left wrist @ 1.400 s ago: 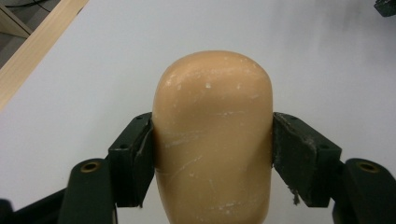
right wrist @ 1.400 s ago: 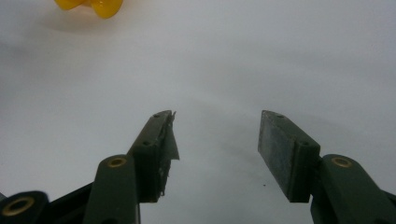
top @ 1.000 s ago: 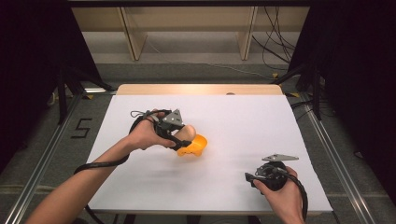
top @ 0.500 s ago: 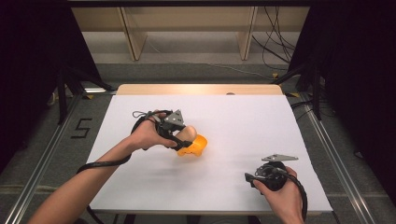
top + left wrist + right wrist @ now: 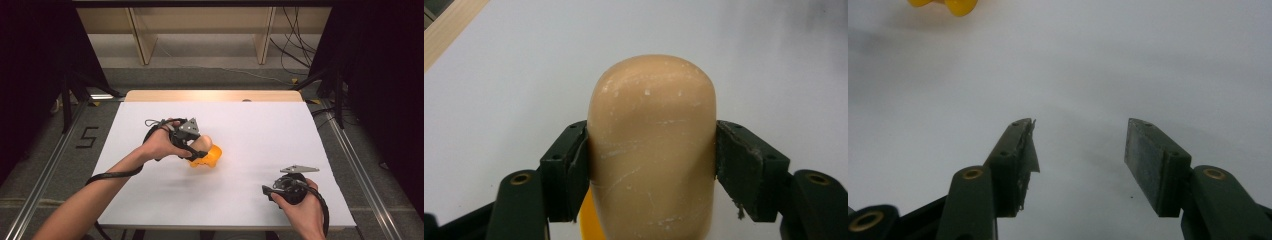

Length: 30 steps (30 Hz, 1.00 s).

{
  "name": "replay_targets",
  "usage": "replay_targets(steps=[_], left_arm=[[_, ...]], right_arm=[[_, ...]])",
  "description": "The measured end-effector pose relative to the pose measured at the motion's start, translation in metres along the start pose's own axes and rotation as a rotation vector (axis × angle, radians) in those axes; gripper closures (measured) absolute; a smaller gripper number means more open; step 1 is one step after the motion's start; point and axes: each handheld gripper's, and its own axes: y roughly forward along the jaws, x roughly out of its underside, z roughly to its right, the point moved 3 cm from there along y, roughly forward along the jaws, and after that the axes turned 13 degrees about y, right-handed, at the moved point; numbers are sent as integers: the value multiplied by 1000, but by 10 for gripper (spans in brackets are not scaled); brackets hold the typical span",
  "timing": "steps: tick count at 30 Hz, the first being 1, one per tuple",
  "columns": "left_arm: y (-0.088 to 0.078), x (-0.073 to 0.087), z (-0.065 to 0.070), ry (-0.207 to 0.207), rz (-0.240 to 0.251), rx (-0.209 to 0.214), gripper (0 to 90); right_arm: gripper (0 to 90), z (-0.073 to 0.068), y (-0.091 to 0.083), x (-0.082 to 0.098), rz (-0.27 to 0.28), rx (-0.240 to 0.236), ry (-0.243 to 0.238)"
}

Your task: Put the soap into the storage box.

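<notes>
Left gripper (image 5: 197, 147) fingers clamp the tan rounded piece (image 5: 653, 150) above its yellow part (image 5: 210, 159) — steadying it. Right gripper (image 5: 1077, 150) rests near right, fingers wide, empty — waiting.

One sign can be read: a dark numeral "5" (image 5: 88, 137) marked on the grey floor (image 5: 55, 130) to the left of the white table (image 5: 260, 135), seen in the high view. It stands just beside a metal floor rail (image 5: 47, 172). No label, brand or writing can be made out on anything else.
</notes>
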Motion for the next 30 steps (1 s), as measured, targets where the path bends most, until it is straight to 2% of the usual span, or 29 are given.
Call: replay_targets(steps=[1,3,6,8,11,12,16,17,18,19,22,23,29,30], left_arm=[[1,0,1,-16,0,2,331],[2,-1,0,7,-7,2,331],[4,-3,2,-8,-3,5,331],[4,-3,1,4,-7,9,331],[5,-3,2,-6,-12,4,330],[5,-3,1,10,-23,6,330],[7,-2,1,-4,-31,8,330],[7,-2,0,10,-43,1,330],[8,-2,1,0,-43,0,330],[8,-1,0,10,-56,-2,330],[10,-1,1,4,-64,-7,330],[10,-1,1,21,-68,-6,330],[14,-1,2,14,-92,-7,330],[15,0,3,2,-96,-8,330]], right_arm=[[457,0,0,0,0,0,1],[458,0,0,0,3,1,1],[458,0,-1,0,4,0,-1],[458,0,-1,0,7,0,-2],[458,0,-1,0,3,1,0],[458,0,-1,0,3,1,-2],[458,0,-1,0,4,-2,-5],[458,0,-1,0,3,-1,-4],[458,-1,-1,0,3,-2,4],[458,0,0,0,6,2,-7],[457,0,0,-1,6,8,-4],[457,1,0,0,6,7,-9],[457,1,0,-1,8,6,-7],[457,1,0,0,9,6,-7]])
